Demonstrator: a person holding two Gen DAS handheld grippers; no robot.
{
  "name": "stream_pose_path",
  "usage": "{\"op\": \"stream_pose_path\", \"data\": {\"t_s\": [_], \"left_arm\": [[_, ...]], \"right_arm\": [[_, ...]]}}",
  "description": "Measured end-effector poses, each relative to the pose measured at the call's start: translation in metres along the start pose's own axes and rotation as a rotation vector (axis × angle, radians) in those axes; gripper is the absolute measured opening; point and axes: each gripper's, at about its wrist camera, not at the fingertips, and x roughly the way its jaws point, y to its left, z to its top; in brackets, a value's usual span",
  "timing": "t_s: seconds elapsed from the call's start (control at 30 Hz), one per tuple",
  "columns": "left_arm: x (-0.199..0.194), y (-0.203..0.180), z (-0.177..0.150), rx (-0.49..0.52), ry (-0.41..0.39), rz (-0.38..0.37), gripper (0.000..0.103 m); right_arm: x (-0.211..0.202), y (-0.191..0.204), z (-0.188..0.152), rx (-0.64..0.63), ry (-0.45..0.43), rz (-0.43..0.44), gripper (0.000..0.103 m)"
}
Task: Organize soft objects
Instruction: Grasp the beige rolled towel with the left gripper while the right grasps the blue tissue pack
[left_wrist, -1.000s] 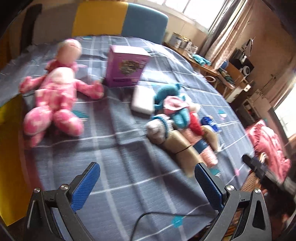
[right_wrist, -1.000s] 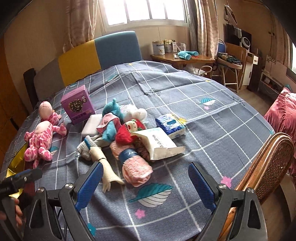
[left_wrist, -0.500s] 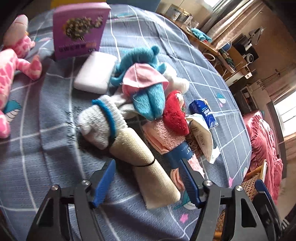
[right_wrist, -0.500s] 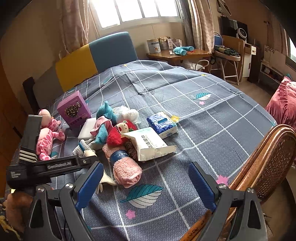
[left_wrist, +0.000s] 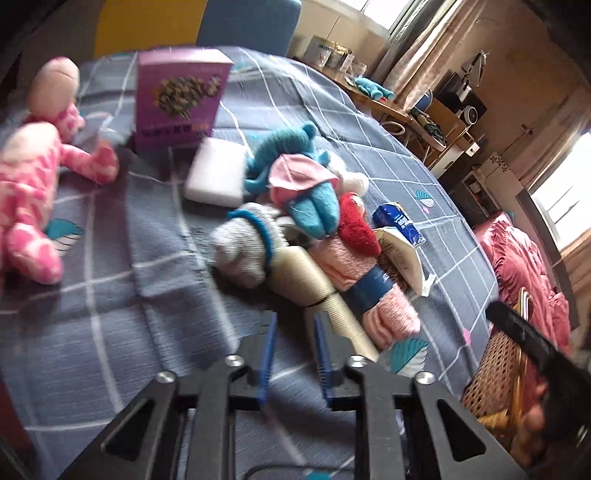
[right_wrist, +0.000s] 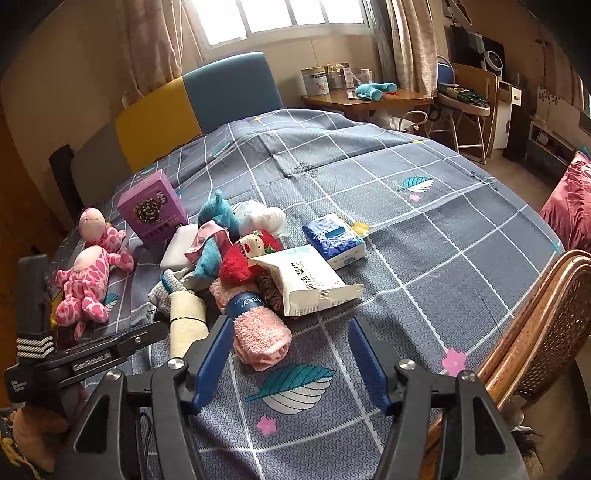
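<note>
While right gripper (right_wrist: 290, 363) spread, left gripper (left_wrist: 293, 347) nearly closed, gripping nothing; beige rolled cloth (left_wrist: 317, 291) just ahead.

On my feeds the bedspread (right_wrist: 424, 206) is slate grey with a white grid, teal leaf prints and small pink flowers. Left of the purple box (right_wrist: 152, 207) lies a pink plush (right_wrist: 88, 273) blotched white. Right of that box I see a teal toy (right_wrist: 216, 229), a red fuzzy piece (right_wrist: 234, 267), a salmon-pink towel roll (right_wrist: 258, 332) with a navy band, and a blue tissue pack (right_wrist: 334, 236). Both grippers carry blue pads (right_wrist: 214, 360) on black frames. The headboard (right_wrist: 192, 107) is yellow and blue.
</note>
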Motion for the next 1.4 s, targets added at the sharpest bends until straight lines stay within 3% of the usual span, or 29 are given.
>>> {"op": "stream_pose_path", "data": {"t_s": [0.17,0.37,0.43,0.47,0.5,0.6,0.83,0.87,0.9,1.07,1.23,1.4], "left_arm": [[-0.031,0.027,-0.017,0.009,-0.043,0.029,0.011],[-0.020,0.022,-0.010,-0.065,0.015,-0.050,0.013],[-0.011,0.009,-0.003,-0.071,0.038,-0.069,0.029],[-0.007,0.001,0.000,-0.066,0.041,-0.061,0.042],[-0.003,-0.006,0.003,-0.064,0.040,-0.053,0.047],[0.018,-0.022,0.014,-0.090,0.083,-0.060,0.051],[0.064,-0.033,0.027,-0.119,0.164,0.018,0.050],[0.069,-0.032,0.027,-0.125,0.181,0.017,0.047],[0.074,-0.030,0.025,-0.133,0.199,0.014,0.035],[0.057,-0.028,0.013,-0.089,0.129,-0.035,0.018],[0.025,-0.027,-0.002,0.012,0.048,-0.038,0.016],[0.007,-0.017,-0.009,0.020,0.025,-0.094,0.016]], "right_arm": [[0.007,0.011,0.014,-0.009,0.035,0.035,0.057],[0.007,0.032,0.028,-0.049,0.019,0.017,0.057],[0.005,0.034,0.028,-0.057,0.013,0.011,0.057],[0.005,0.034,0.027,-0.055,0.016,0.013,0.057],[0.005,0.033,0.026,-0.052,0.020,0.014,0.057],[0.008,0.028,0.023,-0.044,0.033,0.011,0.057],[0.009,0.014,0.024,-0.030,0.039,-0.001,0.057],[0.009,0.011,0.025,-0.026,0.036,-0.005,0.057],[0.009,0.008,0.027,-0.019,0.035,-0.012,0.057],[0.013,-0.015,0.046,0.052,0.031,-0.030,0.057],[0.047,-0.033,0.076,0.093,0.082,-0.085,0.057],[0.112,-0.040,0.105,0.048,0.191,-0.168,0.059]]}}
